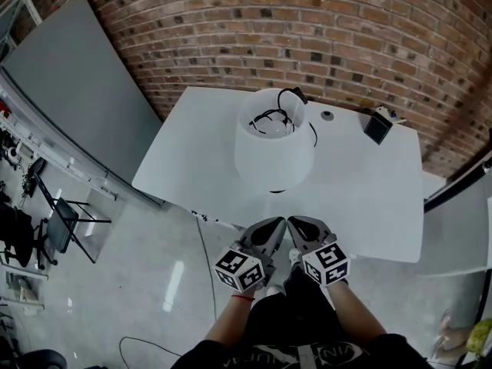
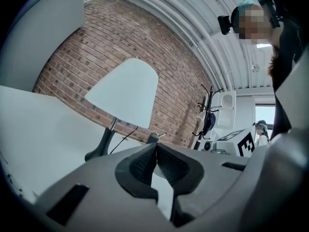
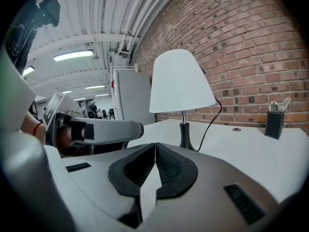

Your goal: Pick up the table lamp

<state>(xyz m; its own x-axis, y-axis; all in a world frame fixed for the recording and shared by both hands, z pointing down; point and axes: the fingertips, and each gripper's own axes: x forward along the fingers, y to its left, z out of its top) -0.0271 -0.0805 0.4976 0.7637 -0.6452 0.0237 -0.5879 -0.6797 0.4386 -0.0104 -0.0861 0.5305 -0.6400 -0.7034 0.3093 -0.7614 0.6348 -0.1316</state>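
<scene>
A table lamp with a white conical shade [image 1: 273,148] stands upright on the white table [image 1: 192,160], its black cord [image 1: 310,133] trailing back toward the wall. Both grippers hover side by side at the table's near edge, just short of the lamp. My left gripper [image 1: 278,223] is shut and empty. My right gripper [image 1: 296,223] is also shut with nothing in it. In the left gripper view the shade [image 2: 126,93] and dark base [image 2: 99,149] lie ahead to the left of the closed tips [image 2: 155,146]. The right gripper view shows the lamp [image 3: 181,81] ahead beyond its closed tips [image 3: 155,146].
A small black box [image 1: 377,127] sits at the table's back right corner, with a small round disc [image 1: 327,115] near it. A brick wall [image 1: 346,29] stands behind the table. A grey panel [image 1: 69,91] and a black chair [image 1: 65,221] are on the left.
</scene>
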